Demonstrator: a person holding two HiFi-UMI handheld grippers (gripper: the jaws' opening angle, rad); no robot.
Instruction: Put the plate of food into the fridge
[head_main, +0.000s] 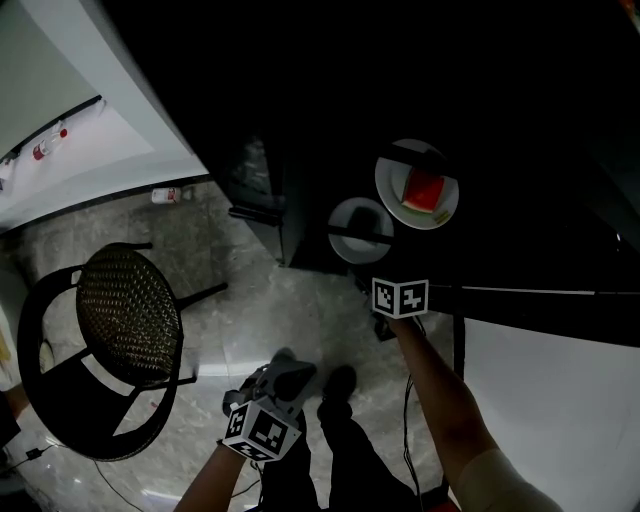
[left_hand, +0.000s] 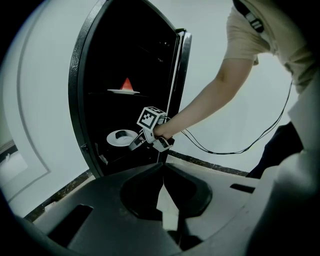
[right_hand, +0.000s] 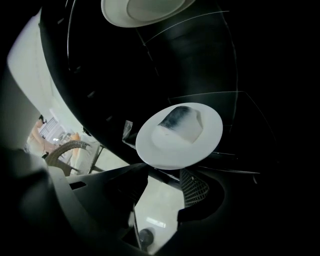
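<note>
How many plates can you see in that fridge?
2. The upper plate, with a red wedge, sits high in the fridge; the lower plate sits below it, by the right tongs. The dark may hide more.

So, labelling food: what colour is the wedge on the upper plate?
Red; wedge clearest in head view.

Floor: pale veined stone, polished and glossy, with light reflected off it.
Chair: thin black frame, metal by the look; seat is woven mesh, rough.
Both upper plate and lower plate: white, smooth, with a glazed sheen.
Fridge shelves: clear glass with thin bright edges.
Shell of left gripper: matt dark plastic.
Shell of right gripper: same matt plastic; one pad is cross-hatched.
Marker cube: matt white with black print.
</note>
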